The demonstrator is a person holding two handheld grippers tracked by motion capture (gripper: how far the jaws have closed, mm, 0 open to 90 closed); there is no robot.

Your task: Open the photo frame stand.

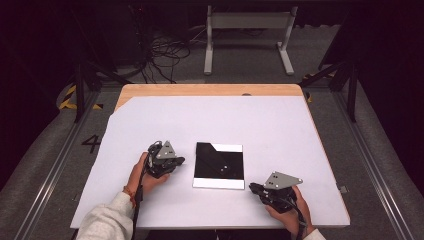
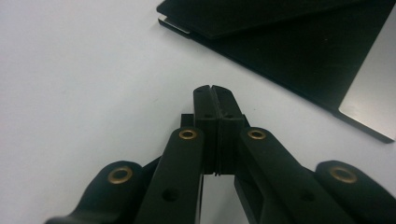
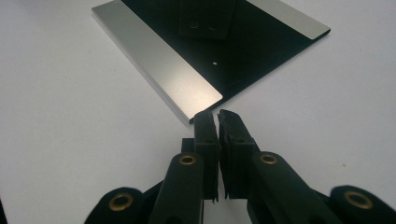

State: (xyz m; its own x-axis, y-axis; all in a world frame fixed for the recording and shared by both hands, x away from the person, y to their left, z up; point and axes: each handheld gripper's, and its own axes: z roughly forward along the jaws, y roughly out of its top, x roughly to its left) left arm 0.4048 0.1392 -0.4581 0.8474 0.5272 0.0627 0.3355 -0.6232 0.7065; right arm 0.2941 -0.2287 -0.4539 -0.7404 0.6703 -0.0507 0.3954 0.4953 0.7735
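A flat black square plate [image 1: 219,165] with pale silver strips along two edges lies on the white sheet in the middle of the table. My left gripper [image 1: 179,161] rests on the sheet just left of the plate, held in a hand. In the left gripper view its jaws [image 2: 215,91] are pressed together with nothing between them, and the plate [image 2: 299,51] lies a short way ahead. My right gripper [image 1: 252,188] sits at the plate's near right corner. Its jaws [image 3: 217,115] are shut and empty, tips just short of the corner of the silver strip [image 3: 163,65].
The white sheet [image 1: 280,125] covers most of a wooden table [image 1: 210,90], whose far edge shows bare. Beyond the table are a dark floor, a tangle of cables [image 1: 165,52] and a white metal stand [image 1: 247,22]. Metal rails run along both sides.
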